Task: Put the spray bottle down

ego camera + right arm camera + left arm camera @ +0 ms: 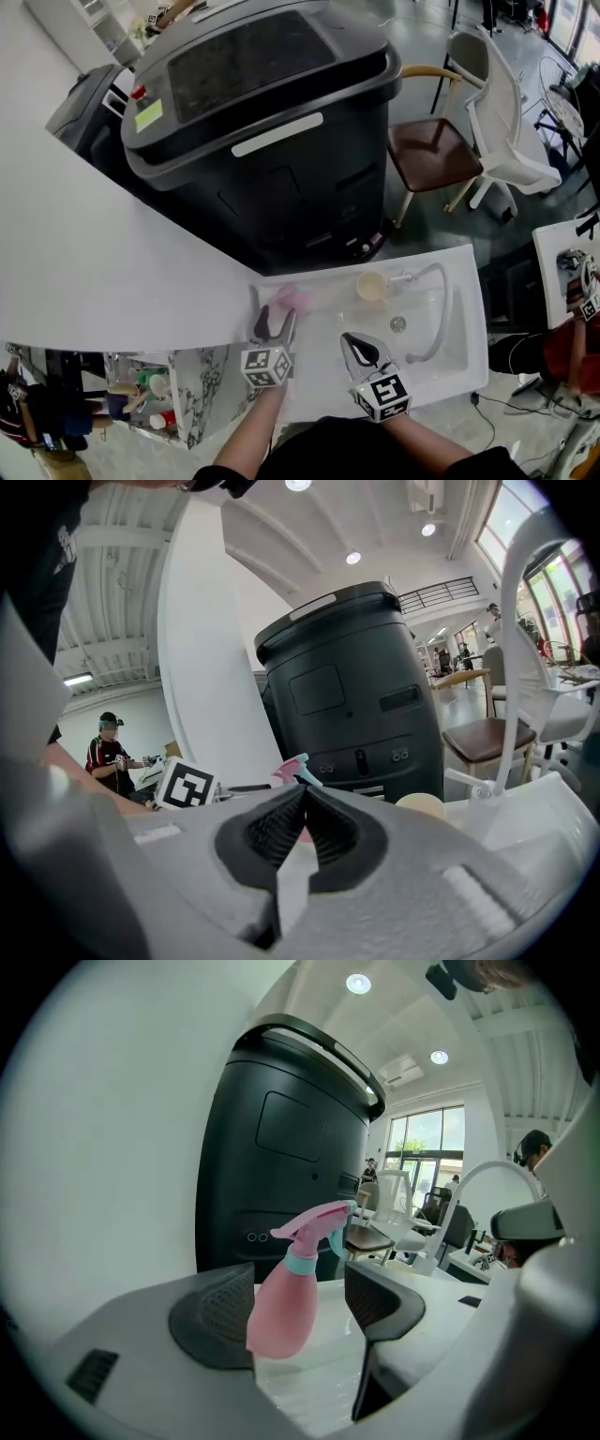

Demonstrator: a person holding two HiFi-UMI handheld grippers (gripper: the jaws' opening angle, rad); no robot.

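Note:
A pink spray bottle point(286, 1302) with a teal collar stands upright on the white sink counter point(309, 375). In the head view the spray bottle point(293, 299) is just past the tips of my left gripper point(275, 322). The left gripper point(298, 1309) is open, with a gap between each dark pad and the bottle's body. My right gripper point(359, 349) hovers over the basin to the right, shut with nothing in it. In the right gripper view the right gripper point(303, 801) shows its pads meeting, and the bottle's nozzle point(292, 766) peeks out behind them.
A large black machine point(262, 122) stands right behind the counter. A beige cup point(371, 285) sits at the basin's far edge beside the curved white faucet point(434, 314). A brown-seated chair point(433, 150) and a white chair point(506, 131) stand at the back right. Shelves with bottles point(150, 394) sit lower left.

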